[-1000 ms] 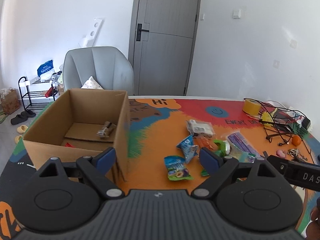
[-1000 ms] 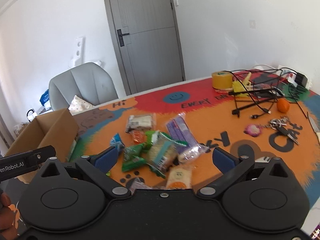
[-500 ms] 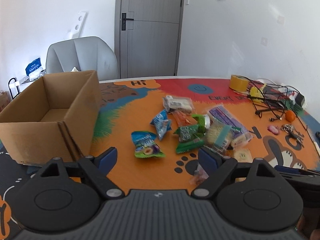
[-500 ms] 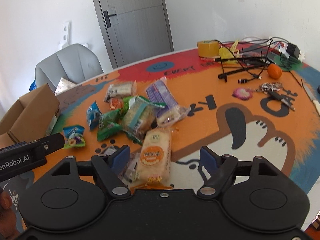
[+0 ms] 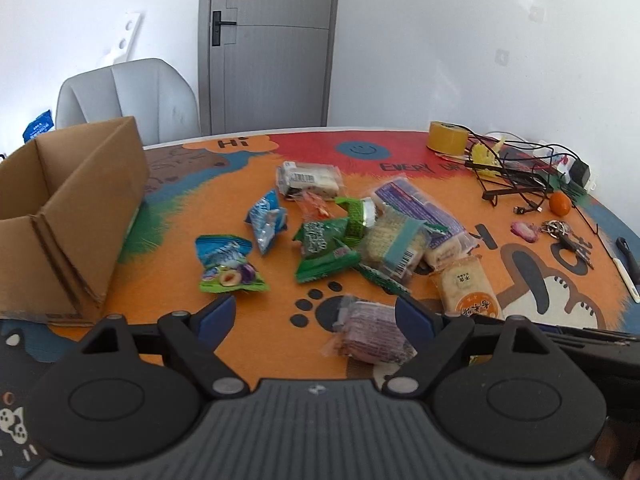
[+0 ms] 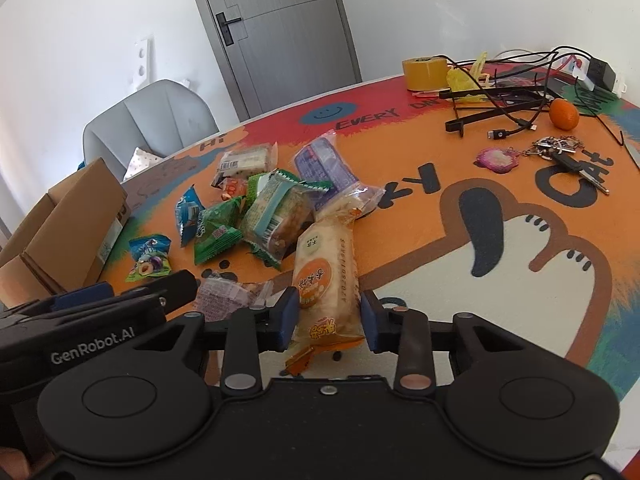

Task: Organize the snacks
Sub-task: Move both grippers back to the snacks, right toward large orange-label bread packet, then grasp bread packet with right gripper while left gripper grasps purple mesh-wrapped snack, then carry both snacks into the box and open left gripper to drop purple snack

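Several snack packets lie in a loose pile (image 5: 360, 232) on the orange table mat. An open cardboard box (image 5: 60, 216) stands at the left. My right gripper (image 6: 325, 316) has closed its blue pads on both sides of an orange-and-white cracker packet (image 6: 326, 276), which still lies on the mat; the packet also shows in the left wrist view (image 5: 466, 286). My left gripper (image 5: 316, 318) is open and empty, low over the mat, with a pink-purple packet (image 5: 370, 334) between its fingers. That packet shows in the right wrist view (image 6: 224, 294).
A tape roll (image 5: 447, 136), tangled black cables (image 5: 516, 172), a small orange (image 5: 559, 204), keys (image 5: 568, 236) and a pink charm (image 5: 525, 230) lie at the right. A grey chair (image 5: 128, 96) stands behind the table, in front of a grey door.
My right gripper has come down and closed around the cracker packet. My left gripper has swung right from the box toward the pile, stays open and now straddles the pink-purple packet.
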`<act>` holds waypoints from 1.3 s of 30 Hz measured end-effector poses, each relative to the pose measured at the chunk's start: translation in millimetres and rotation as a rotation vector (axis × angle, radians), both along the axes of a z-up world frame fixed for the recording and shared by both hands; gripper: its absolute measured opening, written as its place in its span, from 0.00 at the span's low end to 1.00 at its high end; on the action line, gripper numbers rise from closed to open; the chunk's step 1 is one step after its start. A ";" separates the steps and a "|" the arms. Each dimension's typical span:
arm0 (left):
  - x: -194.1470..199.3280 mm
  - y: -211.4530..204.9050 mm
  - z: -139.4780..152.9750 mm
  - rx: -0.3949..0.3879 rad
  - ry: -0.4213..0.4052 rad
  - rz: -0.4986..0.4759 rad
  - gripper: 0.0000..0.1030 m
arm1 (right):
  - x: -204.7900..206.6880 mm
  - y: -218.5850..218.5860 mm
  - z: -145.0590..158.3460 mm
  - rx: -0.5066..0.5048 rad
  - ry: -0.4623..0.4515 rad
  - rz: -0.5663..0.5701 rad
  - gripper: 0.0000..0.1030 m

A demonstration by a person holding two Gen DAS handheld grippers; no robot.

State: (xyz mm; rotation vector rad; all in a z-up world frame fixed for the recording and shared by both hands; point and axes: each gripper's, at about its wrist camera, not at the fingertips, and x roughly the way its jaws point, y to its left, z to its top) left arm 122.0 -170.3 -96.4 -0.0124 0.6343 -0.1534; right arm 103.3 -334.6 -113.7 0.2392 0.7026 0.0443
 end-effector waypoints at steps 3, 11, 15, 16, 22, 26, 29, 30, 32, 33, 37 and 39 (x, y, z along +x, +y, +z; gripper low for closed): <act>3.0 -7.7 -4.4 0.002 0.008 -0.020 0.84 | -2.7 -9.6 0.7 0.008 0.000 -0.022 0.33; 6.3 -26.0 -15.2 0.025 0.011 -0.047 0.78 | -8.6 -19.6 2.9 -0.027 -0.006 -0.083 0.32; 9.1 -27.2 -22.0 0.016 0.028 -0.057 0.60 | -7.6 -17.2 3.5 -0.025 -0.010 -0.072 0.34; 9.0 -25.9 -22.3 0.007 0.027 -0.056 0.49 | -6.6 -16.6 3.4 -0.024 -0.010 -0.068 0.35; 5.9 -17.0 -18.2 0.002 0.017 -0.019 0.38 | -1.3 -10.0 3.8 -0.054 -0.012 -0.058 0.52; 4.8 -6.6 -13.9 0.009 0.016 0.006 0.37 | 4.1 -1.1 -0.4 -0.091 0.013 -0.063 0.52; 2.0 4.1 -8.5 0.008 0.014 0.020 0.37 | 7.6 10.3 -5.2 -0.149 0.040 -0.056 0.50; 0.7 7.4 -6.8 0.010 0.010 0.025 0.37 | 7.7 13.7 -5.9 -0.170 0.039 -0.063 0.46; -2.4 14.4 -3.3 0.011 -0.001 0.037 0.37 | 8.2 19.6 -5.1 -0.199 0.041 -0.077 0.35; -4.1 18.5 -1.5 0.007 -0.006 0.042 0.37 | 8.3 20.9 -4.2 -0.185 0.042 -0.074 0.35; -8.3 33.0 5.4 0.011 -0.024 0.069 0.37 | 2.8 32.1 1.1 -0.186 0.014 -0.078 0.35; -10.7 39.3 9.3 0.010 -0.032 0.080 0.37 | 0.3 37.4 5.3 -0.173 0.002 -0.071 0.35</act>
